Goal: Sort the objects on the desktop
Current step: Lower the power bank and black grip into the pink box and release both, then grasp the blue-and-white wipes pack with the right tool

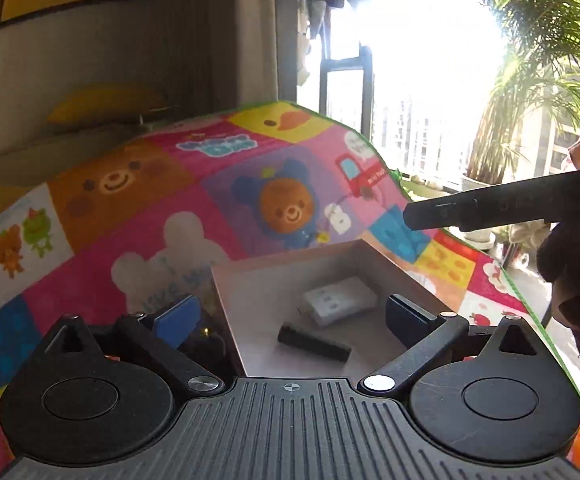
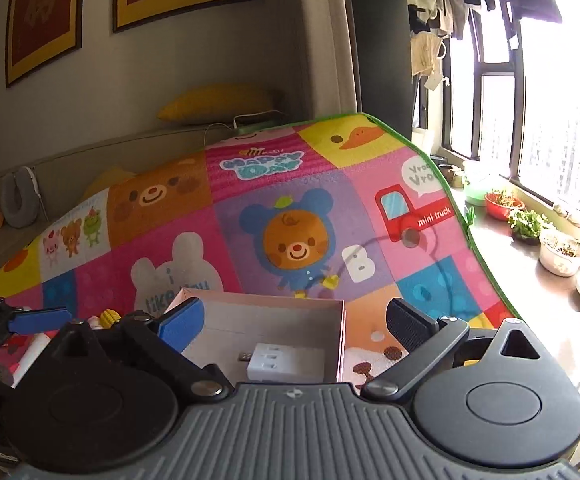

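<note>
Black cylinder [image 1: 313,347] flat in box [image 1: 250,280], long axis left-right; both tools spread, empty.

left wrist: close above box [image 1: 290,276], angled down | right wrist: same | shared: box, mat [image 2: 250,200]

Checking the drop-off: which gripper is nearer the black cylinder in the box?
Left. The left gripper hangs open right over the black cylinder in the box; the right gripper, open, sits off to the side.
</note>
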The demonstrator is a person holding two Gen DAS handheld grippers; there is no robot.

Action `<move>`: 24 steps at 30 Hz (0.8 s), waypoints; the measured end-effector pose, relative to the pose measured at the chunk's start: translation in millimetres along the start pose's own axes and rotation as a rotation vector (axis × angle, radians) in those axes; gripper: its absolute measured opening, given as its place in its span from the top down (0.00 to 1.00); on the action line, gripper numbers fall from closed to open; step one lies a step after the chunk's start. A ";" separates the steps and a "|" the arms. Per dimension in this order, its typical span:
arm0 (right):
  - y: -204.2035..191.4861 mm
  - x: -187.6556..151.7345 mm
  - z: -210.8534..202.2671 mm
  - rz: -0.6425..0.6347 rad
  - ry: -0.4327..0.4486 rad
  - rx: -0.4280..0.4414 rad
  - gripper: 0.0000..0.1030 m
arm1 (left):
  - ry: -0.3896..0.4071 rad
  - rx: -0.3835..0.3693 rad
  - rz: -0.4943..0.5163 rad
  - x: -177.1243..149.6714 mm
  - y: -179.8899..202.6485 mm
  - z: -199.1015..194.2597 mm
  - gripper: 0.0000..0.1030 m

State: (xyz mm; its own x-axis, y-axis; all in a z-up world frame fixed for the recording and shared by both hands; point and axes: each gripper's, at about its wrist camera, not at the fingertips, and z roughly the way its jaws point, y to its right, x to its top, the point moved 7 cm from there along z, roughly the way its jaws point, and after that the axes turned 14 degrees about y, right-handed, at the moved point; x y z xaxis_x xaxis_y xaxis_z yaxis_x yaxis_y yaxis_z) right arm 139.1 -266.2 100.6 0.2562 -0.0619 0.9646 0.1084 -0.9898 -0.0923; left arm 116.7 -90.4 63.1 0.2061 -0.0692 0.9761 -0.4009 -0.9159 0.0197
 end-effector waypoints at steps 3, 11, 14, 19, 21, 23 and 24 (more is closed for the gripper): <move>25.4 -43.8 15.9 0.130 -0.087 -0.021 0.06 | -0.071 -0.061 -0.054 -35.3 1.9 -12.6 0.00; 3.6 -76.7 39.6 0.260 -0.144 0.109 0.05 | -0.181 -0.238 -0.071 -80.2 33.4 7.5 0.00; -12.8 -72.8 44.4 0.235 -0.127 0.122 0.05 | -0.157 -0.259 -0.064 -78.2 43.8 4.8 0.00; -31.9 -73.7 43.3 0.221 -0.127 0.194 0.05 | -0.136 -0.232 0.007 -77.7 55.0 -19.2 0.00; -32.3 -71.9 32.4 0.186 -0.086 0.170 0.05 | -0.132 -0.163 -0.025 -78.6 44.1 -33.3 0.00; -31.6 -68.2 20.2 0.143 -0.045 0.126 0.05 | -0.132 -0.085 -0.091 -81.5 27.3 -48.7 0.00; -31.9 -65.8 13.5 0.119 -0.022 0.108 0.05 | -0.137 -0.038 -0.128 -84.2 17.7 -56.9 0.00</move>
State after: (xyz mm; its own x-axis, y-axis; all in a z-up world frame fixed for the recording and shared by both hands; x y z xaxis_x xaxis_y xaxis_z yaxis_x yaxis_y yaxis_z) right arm 131.8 -228.8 36.7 0.2946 -0.1736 0.9397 0.1781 -0.9562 -0.2324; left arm 41.5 -78.3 -6.4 0.3758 -0.0086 0.9267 -0.3963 -0.9054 0.1523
